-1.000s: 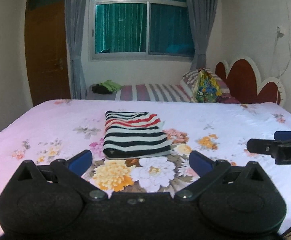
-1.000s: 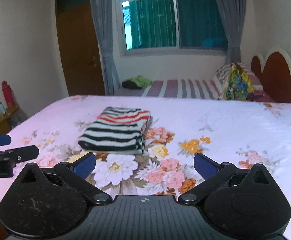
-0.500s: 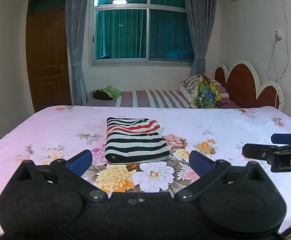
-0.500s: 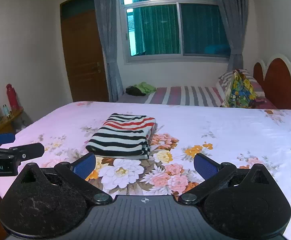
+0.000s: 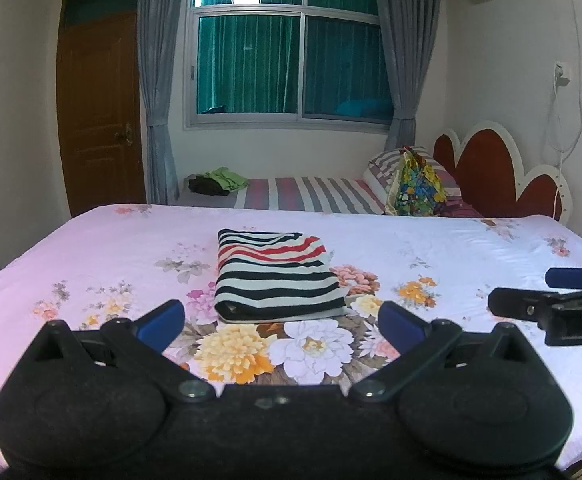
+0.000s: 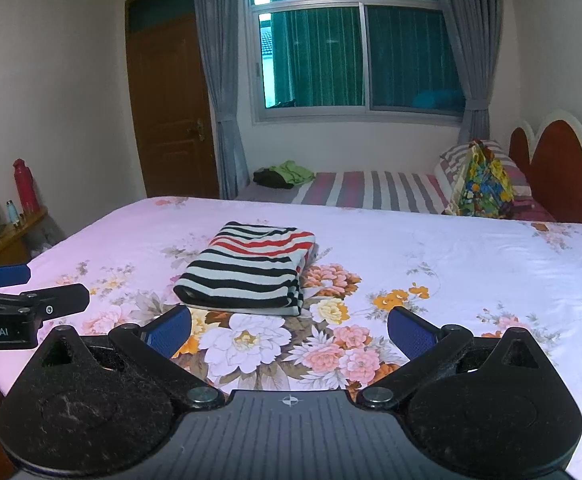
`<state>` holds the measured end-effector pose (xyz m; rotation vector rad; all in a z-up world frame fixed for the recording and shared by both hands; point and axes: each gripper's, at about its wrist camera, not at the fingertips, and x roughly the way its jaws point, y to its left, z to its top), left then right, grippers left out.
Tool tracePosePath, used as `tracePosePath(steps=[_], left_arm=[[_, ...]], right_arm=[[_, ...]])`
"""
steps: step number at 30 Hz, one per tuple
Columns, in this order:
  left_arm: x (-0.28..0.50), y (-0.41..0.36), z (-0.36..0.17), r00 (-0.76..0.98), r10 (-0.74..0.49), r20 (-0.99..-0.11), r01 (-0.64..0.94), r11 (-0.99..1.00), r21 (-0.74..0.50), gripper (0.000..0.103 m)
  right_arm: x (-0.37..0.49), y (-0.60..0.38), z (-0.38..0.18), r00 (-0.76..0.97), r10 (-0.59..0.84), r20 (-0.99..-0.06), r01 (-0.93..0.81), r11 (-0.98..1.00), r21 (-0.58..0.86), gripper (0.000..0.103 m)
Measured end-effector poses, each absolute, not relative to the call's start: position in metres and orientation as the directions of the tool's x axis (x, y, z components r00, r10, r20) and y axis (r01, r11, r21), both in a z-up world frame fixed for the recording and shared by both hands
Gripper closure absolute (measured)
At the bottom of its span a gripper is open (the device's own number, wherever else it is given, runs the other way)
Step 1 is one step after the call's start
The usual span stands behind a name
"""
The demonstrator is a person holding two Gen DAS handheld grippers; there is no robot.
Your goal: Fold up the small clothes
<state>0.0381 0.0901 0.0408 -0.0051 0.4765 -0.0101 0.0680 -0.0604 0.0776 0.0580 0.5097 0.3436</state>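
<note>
Both grippers, left (image 5: 282, 322) and right (image 6: 289, 330), have drawn back, jaws spread, empty. Shirt (image 5: 275, 276) lies folded mid-bed (image 5: 471, 248): soft, light; pinch its thick near fold.

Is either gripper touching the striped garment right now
No, the left gripper and right gripper both hang open, short of the folded striped garment on the floral bedsheet.

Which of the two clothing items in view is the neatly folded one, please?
The black, white and red striped garment on the floral bedsheet, just ahead of both open tools. The green and dark clothes on the far striped bed lie in a loose heap.
</note>
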Motion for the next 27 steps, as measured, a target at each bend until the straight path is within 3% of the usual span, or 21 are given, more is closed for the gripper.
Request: tracePosePath(steps=[27], left_arm=[[0.0376,0.0923,0.0411,0.888,-0.015,-0.460,0.014,1.000,-0.006,0.001]], right_arm=[[0.0654,-0.0568,0.0761,0.812,0.330,-0.482,-0.304,0.943,0.132,0.000]])
